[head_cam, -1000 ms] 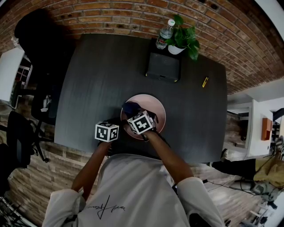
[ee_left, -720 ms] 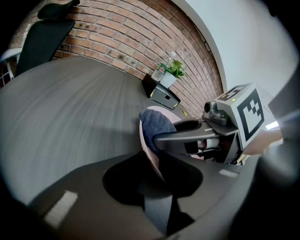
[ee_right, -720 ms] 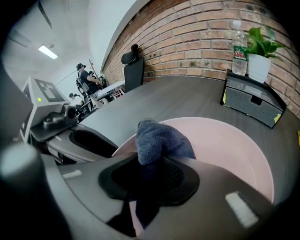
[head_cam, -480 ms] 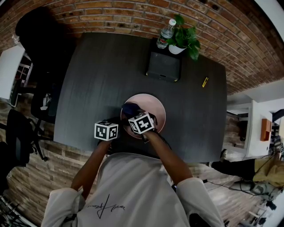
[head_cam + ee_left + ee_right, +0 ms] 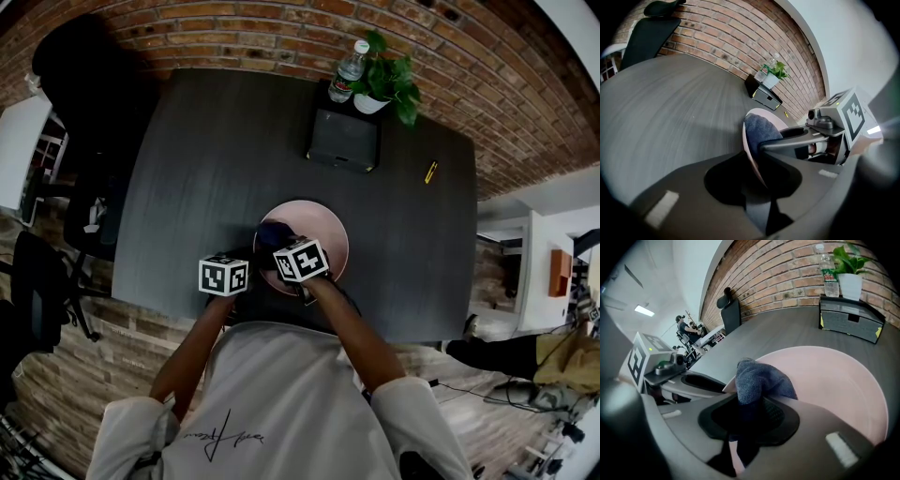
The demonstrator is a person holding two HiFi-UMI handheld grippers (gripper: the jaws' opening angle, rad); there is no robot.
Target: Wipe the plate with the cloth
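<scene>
While the head view looks down on a dark table [image 5: 206,159], a pink plate [image 5: 323,230] lies near its front edge. The left gripper [image 5: 246,269] meets the plate's near-left rim. The right gripper [image 5: 286,246] reaches over the plate to a blue cloth [image 5: 272,232] on its left part. A box [image 5: 345,141], a bottle [image 5: 349,70] and a plant [image 5: 389,80] stand at the far edge, with a yellow pen [image 5: 431,172] to their right.

Seen from the left gripper view, the plate's rim runs in between this gripper's jaws, which have just been closing and now clamp it. The cloth sits on the plate just past them, with the right gripper beside it.

Seen from the right gripper view, the jaws are pinched on a fold of the cloth, whose bunched end rests on the plate near its left rim. The left gripper shows at the left, at the plate's edge.
</scene>
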